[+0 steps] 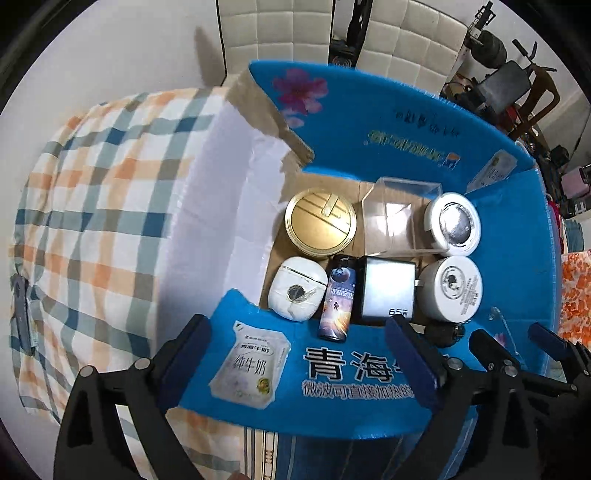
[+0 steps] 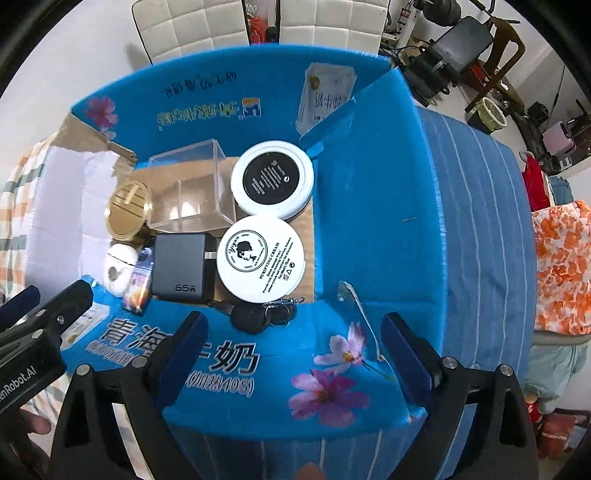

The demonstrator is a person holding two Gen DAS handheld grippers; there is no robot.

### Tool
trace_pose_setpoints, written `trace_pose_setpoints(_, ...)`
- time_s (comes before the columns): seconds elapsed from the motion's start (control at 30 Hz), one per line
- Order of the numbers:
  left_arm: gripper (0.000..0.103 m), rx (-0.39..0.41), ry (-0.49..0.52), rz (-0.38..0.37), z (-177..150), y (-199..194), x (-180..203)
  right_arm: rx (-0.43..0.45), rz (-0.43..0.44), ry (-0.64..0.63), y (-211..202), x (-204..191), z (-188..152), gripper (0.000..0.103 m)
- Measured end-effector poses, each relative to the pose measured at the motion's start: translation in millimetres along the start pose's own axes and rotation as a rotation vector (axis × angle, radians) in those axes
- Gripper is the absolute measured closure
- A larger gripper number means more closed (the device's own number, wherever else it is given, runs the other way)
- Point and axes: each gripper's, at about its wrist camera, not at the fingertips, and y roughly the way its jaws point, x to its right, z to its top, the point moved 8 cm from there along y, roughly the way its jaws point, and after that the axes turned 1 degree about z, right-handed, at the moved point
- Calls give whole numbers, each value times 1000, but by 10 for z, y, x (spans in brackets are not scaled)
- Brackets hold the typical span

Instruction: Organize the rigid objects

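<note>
A blue cardboard box stands open on the bed. Inside lie a gold round tin, a clear plastic cube, two white cream jars, a dark 65W charger, a white oval case, a printed lighter and a black key fob. My left gripper is open above the box's near flap. My right gripper is open above the same flap, further right.
A checked quilt covers the bed to the left. A blue striped sheet lies to the right, with orange patterned fabric beyond. White padded chairs stand behind the box. Exercise gear clutters the far right.
</note>
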Motion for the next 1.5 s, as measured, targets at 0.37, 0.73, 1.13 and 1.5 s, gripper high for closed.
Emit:
trace_pose_setpoints(0.37,6,171,22,9,-162,-1333,105,207,68,24,-1646,292,-362,6)
trace_pose_setpoints(0.73,6,281,50,-13,-461,-2299,184,326,122,-26,-2733,307,-769,6)
trace_pose_setpoints(1.13,6,328,39,-6,-650,-2593,149,380,99,-15,-3110,420,-931,6)
trace_pose_setpoints(1.5,6,332,40,-5,-687,-2604,134,396,80,8,-3146,504,-961,6)
